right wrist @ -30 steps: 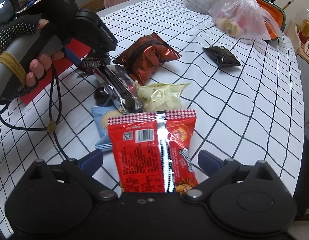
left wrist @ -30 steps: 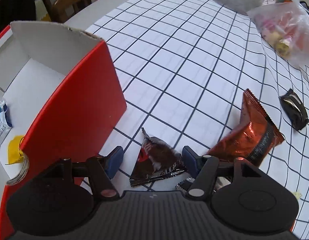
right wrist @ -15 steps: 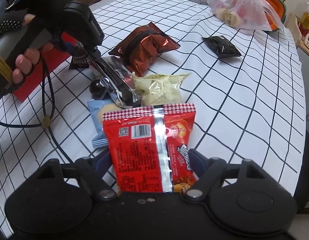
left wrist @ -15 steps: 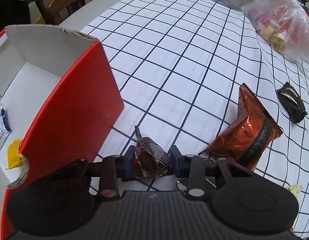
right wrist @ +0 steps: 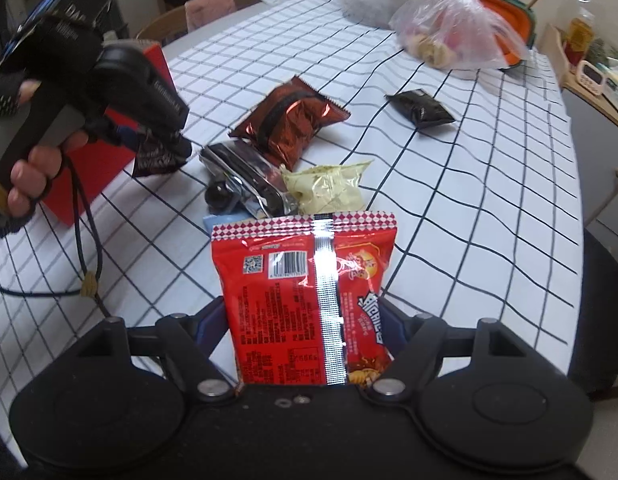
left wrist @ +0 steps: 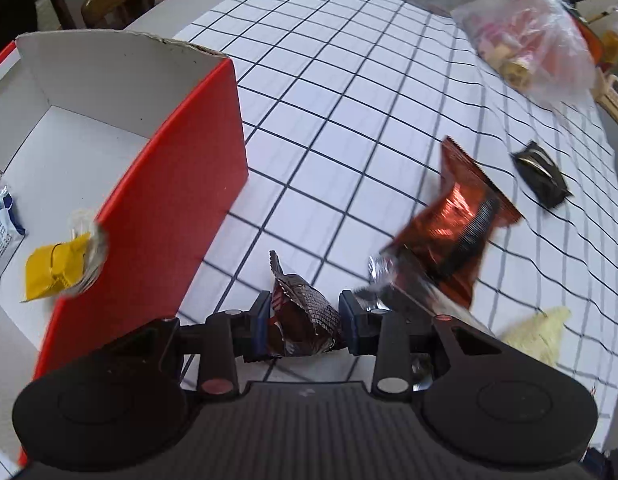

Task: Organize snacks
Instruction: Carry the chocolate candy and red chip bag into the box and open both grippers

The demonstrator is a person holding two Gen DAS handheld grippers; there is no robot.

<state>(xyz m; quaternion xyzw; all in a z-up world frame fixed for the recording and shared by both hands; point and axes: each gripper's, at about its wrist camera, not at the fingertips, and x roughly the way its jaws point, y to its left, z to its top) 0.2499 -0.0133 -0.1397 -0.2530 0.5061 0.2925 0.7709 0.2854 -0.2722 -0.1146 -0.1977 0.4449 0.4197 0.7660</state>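
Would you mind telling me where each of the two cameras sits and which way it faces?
Left wrist: on the left gripper, looking down at its brown wrapper beside the red box; only its own fingers show.
Right wrist: on the right gripper, facing across the table over its red packet; the left hand shows.
Shared: copper packet, black packet.

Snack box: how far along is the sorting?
Done: the red box holds a yellow packet and a blue-white one. In hand: left gripper grips a brown wrapper; right gripper grips a red bag. Left: copper bag, black packet, silver pack, pale-yellow packet.
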